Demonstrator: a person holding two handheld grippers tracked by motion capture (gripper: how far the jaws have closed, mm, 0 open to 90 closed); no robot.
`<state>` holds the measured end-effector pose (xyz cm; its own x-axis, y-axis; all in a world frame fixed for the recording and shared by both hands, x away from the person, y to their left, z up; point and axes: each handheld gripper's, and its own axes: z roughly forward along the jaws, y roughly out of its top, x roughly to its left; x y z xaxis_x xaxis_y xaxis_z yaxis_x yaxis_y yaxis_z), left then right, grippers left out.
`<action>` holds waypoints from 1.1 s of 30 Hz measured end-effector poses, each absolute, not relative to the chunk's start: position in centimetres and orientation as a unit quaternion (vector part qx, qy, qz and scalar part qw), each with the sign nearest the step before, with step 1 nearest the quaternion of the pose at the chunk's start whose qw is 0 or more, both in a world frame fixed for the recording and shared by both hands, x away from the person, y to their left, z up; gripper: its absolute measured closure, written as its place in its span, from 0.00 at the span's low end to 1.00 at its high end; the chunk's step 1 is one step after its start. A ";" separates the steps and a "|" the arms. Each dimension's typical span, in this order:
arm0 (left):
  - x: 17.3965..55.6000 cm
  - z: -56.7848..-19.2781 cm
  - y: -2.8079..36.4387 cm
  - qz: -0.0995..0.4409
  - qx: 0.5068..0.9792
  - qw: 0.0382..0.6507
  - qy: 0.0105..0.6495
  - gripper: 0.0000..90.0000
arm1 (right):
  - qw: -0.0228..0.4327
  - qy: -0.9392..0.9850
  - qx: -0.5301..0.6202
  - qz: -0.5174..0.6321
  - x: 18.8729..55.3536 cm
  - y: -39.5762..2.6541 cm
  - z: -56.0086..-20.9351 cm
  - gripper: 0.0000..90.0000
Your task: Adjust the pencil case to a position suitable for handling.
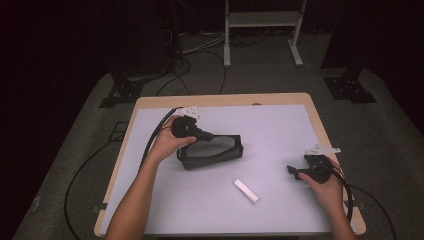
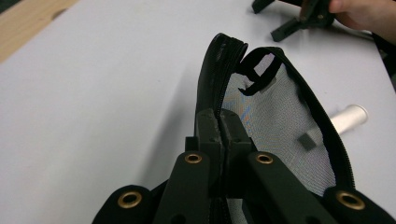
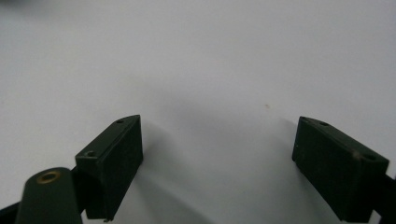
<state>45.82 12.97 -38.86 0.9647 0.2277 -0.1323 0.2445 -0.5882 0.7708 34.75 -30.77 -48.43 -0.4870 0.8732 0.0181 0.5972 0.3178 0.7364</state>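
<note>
Near the desk's (image 1: 150,107) middle, the left claw (image 2: 223,122) was clamped on the mesh pouch's (image 1: 212,151) open rim; the right claw (image 3: 217,158), jaws apart, waited empty; the white tube (image 1: 246,191) lay outside, apparently unpacked.

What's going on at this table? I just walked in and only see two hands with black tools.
A person works with a gripper in each hand. The left gripper is shut on the zipper edge of a black mesh pouch, holding it open on the table. The right gripper rests near the table's right edge with its jaws wide open and nothing between them. A small white tube lies between the pouch and that gripper.
</note>
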 end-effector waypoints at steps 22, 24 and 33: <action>45.3 -40.4 10.3 -0.064 0.897 0.428 0.091 0.99 | 0.196 0.788 0.466 0.350 34.7 -30.8 -48.4 0.17; 45.3 -40.5 10.2 -0.065 0.897 0.427 0.089 0.99 | 0.196 0.788 0.467 0.351 34.7 -30.8 -48.4 0.17; 45.3 -40.9 9.2 -0.077 0.900 0.422 0.079 0.99 | 0.196 0.788 0.467 0.351 34.7 -30.8 -48.4 0.17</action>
